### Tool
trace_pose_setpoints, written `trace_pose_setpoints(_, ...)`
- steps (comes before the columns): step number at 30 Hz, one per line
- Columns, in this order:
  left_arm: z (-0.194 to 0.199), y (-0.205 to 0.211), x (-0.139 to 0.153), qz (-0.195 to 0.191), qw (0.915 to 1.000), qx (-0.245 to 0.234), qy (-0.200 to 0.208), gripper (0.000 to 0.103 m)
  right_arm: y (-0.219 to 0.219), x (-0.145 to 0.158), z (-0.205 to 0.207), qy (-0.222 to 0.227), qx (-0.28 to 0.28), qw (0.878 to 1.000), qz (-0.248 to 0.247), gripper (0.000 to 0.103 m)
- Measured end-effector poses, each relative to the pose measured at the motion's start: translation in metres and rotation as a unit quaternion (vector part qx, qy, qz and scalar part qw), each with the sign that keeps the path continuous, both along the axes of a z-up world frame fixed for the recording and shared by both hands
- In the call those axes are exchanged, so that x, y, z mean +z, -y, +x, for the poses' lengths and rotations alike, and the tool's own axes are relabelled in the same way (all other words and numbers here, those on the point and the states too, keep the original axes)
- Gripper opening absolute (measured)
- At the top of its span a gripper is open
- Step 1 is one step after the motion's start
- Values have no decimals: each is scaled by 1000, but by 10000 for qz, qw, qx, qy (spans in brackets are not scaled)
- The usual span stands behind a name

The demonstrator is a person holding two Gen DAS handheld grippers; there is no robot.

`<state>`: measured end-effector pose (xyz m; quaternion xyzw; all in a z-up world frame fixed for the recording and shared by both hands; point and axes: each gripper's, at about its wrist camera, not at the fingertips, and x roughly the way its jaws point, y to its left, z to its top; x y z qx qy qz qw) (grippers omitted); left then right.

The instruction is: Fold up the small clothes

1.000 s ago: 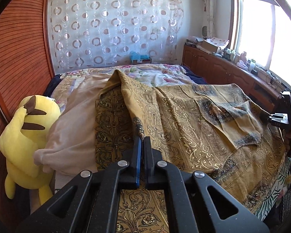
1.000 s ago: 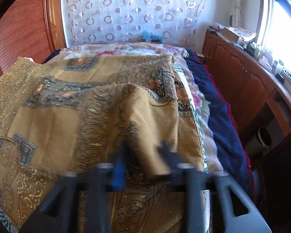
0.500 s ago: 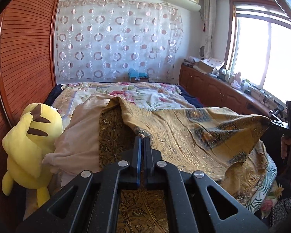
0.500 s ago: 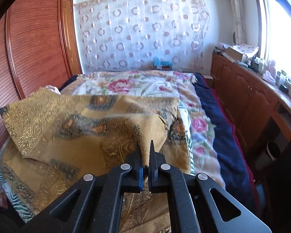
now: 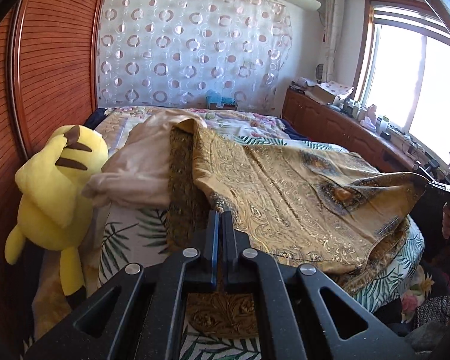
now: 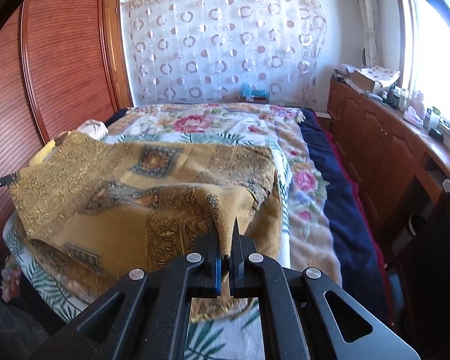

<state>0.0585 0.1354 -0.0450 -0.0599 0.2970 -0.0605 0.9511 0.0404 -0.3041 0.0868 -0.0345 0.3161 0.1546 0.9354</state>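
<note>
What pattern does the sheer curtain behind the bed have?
The sheer white curtain has pinkish-brown rings and dots, clearest in the right wrist view.

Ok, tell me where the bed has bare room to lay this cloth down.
The flowered quilt is free between the gold cloth and the curtain; the navy strip beside the cabinets too. It is crowded by the yellow plush and beige pillow.

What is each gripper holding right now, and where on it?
Both hold the gold cloth: left gripper and right gripper each pinch a corner.
</note>
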Motion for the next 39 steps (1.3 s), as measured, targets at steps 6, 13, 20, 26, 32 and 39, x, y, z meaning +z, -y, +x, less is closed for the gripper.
trace_pose_setpoints(6, -1, -2, -20, 3, 9997, 156, -211, 3, 0, -15, 19, -294, -142, 9994, -90, 3)
trace_pose_setpoints(13, -1, -2, -29, 89, 9992, 224, -328, 3, -10, -5, 16, -293, -340, 9987, -258, 20)
trace_pose_setpoints(20, -2, -1, -36, 168, 9985, 251, -446, 3, -20, 17, 4, 118, -501, 9980, -361, 52)
trace_pose_setpoints(26, -3, -1, -43, 191, 9979, 288, -557, 3, -61, 10, -4, 157, -32, 9992, -359, 68)
trace_pose_setpoints(32, -2, -4, -44, 141, 9980, 261, -566, 29, -110, -21, 3, -85, 513, 9980, -359, 72)
trace_pose_setpoints(39, 1, -9, -43, -56, 9983, 272, -511, 78, -132, -53, 29, -365, 731, 9960, -354, 72)
